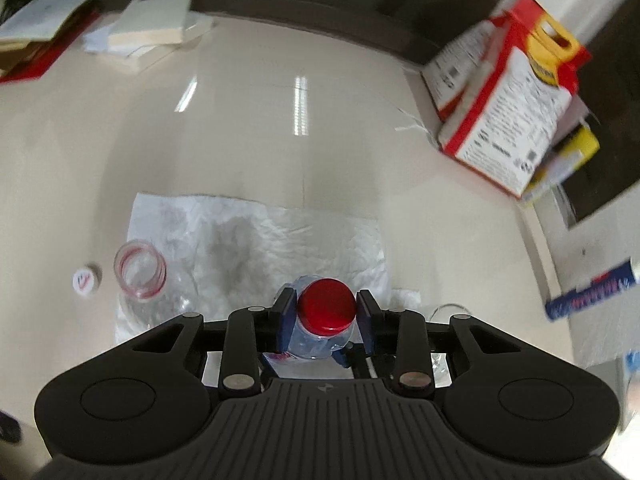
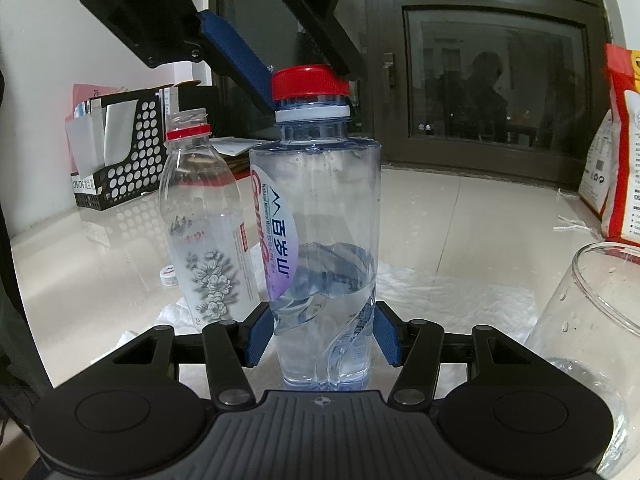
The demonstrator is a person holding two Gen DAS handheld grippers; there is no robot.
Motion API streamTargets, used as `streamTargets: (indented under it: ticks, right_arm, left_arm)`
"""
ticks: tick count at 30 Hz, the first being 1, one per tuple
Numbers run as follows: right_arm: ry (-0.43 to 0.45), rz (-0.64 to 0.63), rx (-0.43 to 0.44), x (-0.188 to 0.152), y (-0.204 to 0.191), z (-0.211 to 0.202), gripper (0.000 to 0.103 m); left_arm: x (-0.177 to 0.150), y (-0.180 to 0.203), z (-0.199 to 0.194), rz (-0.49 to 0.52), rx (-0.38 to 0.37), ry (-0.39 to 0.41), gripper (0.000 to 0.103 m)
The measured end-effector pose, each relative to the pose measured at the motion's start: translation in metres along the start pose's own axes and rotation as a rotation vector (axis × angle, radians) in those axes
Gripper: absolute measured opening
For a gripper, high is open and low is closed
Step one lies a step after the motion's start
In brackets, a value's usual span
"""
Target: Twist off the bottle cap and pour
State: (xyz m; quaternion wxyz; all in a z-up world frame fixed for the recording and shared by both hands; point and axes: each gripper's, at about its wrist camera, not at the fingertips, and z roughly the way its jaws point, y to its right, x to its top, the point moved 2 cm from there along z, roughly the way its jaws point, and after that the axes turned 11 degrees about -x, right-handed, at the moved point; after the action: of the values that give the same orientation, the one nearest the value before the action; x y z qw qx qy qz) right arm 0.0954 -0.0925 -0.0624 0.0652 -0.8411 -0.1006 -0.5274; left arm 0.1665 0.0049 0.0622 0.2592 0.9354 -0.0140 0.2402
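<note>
My left gripper (image 2: 298, 74) reaches down from eleven o'clock, its blue pads (image 2: 236, 60) closed on the red cap (image 2: 309, 82); my right gripper (image 2: 322, 338) clamps the bottle (image 2: 320, 216) low, level, pointing twelve o'clock

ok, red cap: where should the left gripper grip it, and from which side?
On the ribbed side wall of the red cap, coming from above with fingers either side. The bottle stands upright, the right gripper around its lower body, so the cap's top is open.

- A glossy cream countertop (image 1: 248, 128) mirrored ceiling lights.
- A dark-framed window (image 2: 496, 76) stood at the far side, reflecting the room.
- A white wall (image 2: 44, 64) rose far left behind a black perforated file holder (image 2: 120, 152).
</note>
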Motion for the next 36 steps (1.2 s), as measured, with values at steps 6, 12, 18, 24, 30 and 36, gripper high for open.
streamTargets:
  ticks: [6, 12, 18, 24, 30, 36]
  right_arm:
    - [0.006, 0.002, 0.002, 0.0, 0.001, 0.0, 0.057]
    - [0.012, -0.003, 0.0, 0.0, 0.0, 0.0, 0.057]
    - [0.014, 0.0, 0.006, 0.0, -0.001, 0.002, 0.057]
    - [0.011, 0.005, 0.013, 0.001, 0.002, 0.002, 0.057]
    - [0.011, 0.006, 0.011, 0.0, 0.005, 0.002, 0.057]
    - [0.009, 0.007, 0.012, 0.001, 0.005, 0.003, 0.057]
  left_arm:
    - [-0.008, 0.004, -0.002, -0.101, 0.038, 0.031, 0.035]
    - [-0.017, 0.003, -0.001, -0.228, 0.044, 0.046, 0.036]
    - [-0.024, 0.01, 0.001, -0.242, 0.051, 0.049, 0.037]
    - [-0.025, 0.024, -0.013, -0.129, 0.076, 0.041, 0.072]
    - [-0.019, 0.039, -0.016, 0.152, 0.176, 0.04, 0.084]
    - [-0.014, 0.037, -0.011, 0.384, 0.116, 0.041, 0.084]
